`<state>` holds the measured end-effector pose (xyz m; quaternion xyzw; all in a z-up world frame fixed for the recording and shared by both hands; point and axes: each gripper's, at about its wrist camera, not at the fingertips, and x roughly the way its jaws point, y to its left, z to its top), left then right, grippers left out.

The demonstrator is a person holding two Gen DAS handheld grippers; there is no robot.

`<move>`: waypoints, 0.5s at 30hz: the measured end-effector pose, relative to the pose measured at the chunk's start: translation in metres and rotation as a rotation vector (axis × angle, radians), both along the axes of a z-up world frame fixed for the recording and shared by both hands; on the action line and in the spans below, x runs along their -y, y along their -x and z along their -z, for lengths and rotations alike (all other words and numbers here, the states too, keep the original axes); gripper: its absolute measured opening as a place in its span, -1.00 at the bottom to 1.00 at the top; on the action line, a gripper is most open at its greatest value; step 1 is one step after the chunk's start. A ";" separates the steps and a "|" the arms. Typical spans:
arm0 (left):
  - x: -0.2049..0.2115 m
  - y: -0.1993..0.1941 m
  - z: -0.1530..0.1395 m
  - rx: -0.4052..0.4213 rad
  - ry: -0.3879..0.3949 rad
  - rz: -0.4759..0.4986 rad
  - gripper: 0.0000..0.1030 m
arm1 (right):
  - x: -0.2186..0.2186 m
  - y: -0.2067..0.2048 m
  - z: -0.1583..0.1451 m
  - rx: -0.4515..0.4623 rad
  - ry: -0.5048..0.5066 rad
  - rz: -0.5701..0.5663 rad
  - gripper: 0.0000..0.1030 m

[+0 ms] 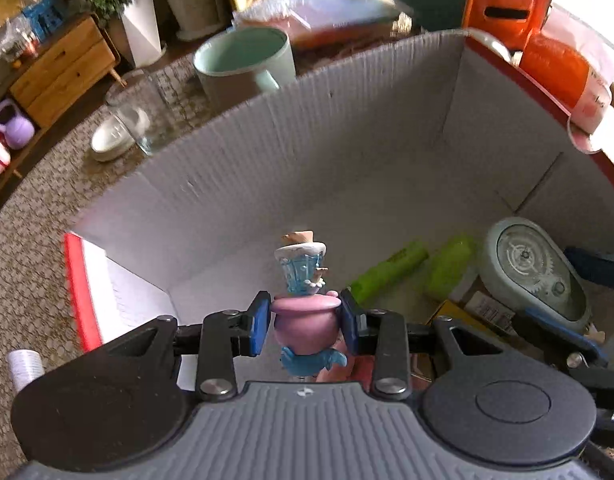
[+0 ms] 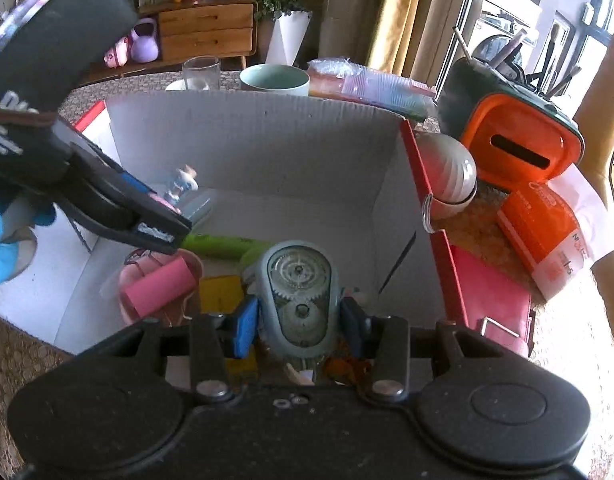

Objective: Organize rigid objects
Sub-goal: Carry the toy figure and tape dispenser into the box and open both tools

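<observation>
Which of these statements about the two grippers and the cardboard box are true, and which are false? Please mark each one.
1. The left gripper is shut on the pink and blue figurine. True.
2. The right gripper holds nothing. False: its pads sit against both sides of the pale blue gear case.
3. The white cardboard box contains no objects. False: green tubes and a pink roll lie inside it.
4. A mint green mug stands on the table beyond the far wall of the box. True.
5. The clear glass lies inside the box. False: it stands outside, beside the mug.
</observation>
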<state>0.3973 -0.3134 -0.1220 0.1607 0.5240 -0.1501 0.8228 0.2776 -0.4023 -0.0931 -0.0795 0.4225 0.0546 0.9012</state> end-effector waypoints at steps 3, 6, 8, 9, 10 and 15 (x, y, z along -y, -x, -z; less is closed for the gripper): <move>0.002 -0.003 0.004 -0.021 -0.016 -0.001 -0.31 | -0.002 0.000 0.001 -0.004 0.005 -0.001 -0.15; -0.001 -0.007 0.006 -0.044 -0.006 -0.014 -0.30 | -0.002 -0.001 0.001 -0.002 -0.002 0.005 -0.12; -0.003 -0.006 0.004 -0.045 0.003 -0.016 -0.30 | -0.002 0.000 0.000 0.002 -0.013 0.006 -0.02; -0.004 -0.005 0.003 -0.041 0.006 -0.014 -0.30 | -0.002 0.001 0.000 0.005 -0.019 0.007 0.01; -0.004 -0.004 0.001 -0.035 0.010 -0.015 -0.30 | -0.002 0.002 -0.001 0.010 -0.025 0.006 0.06; -0.009 0.009 -0.014 0.013 0.048 -0.002 0.03 | -0.003 0.008 -0.007 0.029 -0.061 0.019 0.13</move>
